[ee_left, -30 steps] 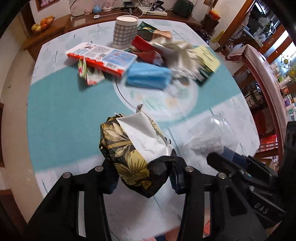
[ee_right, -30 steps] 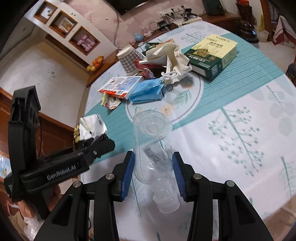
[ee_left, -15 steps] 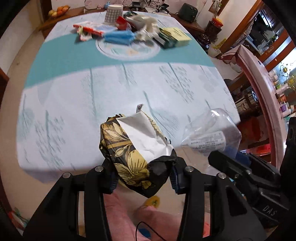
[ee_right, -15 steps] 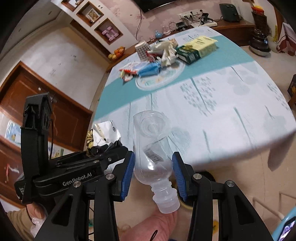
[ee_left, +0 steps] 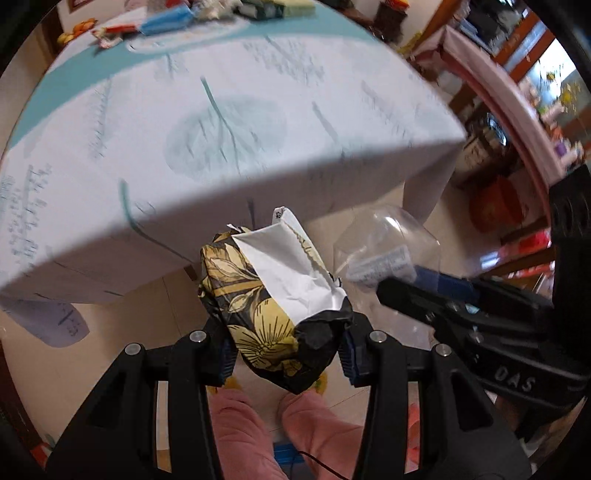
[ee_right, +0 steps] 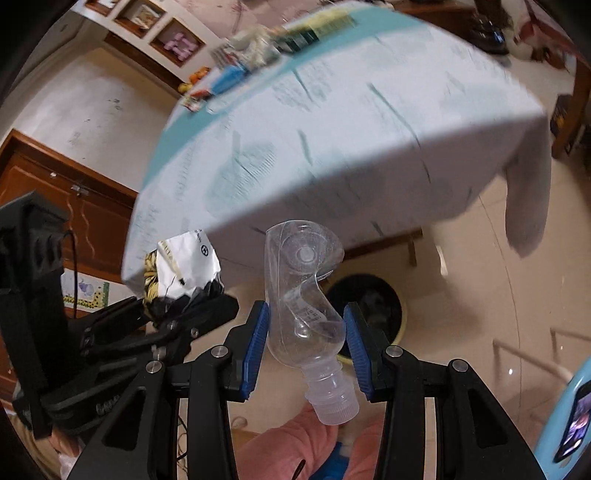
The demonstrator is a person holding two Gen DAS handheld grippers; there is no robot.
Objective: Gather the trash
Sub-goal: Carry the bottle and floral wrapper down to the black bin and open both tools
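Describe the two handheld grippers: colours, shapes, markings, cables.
Both are matte black plastic with angular, cut-out finger frames, silver screws and blue ribbed pads. The left gripper reads partly "...bot..." on its side, with a thin black cable at its rear block. The right gripper carries pale "DAS" lettering on its side.

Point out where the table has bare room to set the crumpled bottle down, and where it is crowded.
Free: the near white stretch of the tablecloth, from the teal band down to the near edge, holds nothing. Crowded: the far end beyond the teal band, where the blue pack, a red-and-white packet and a green-and-yellow box lie close together.
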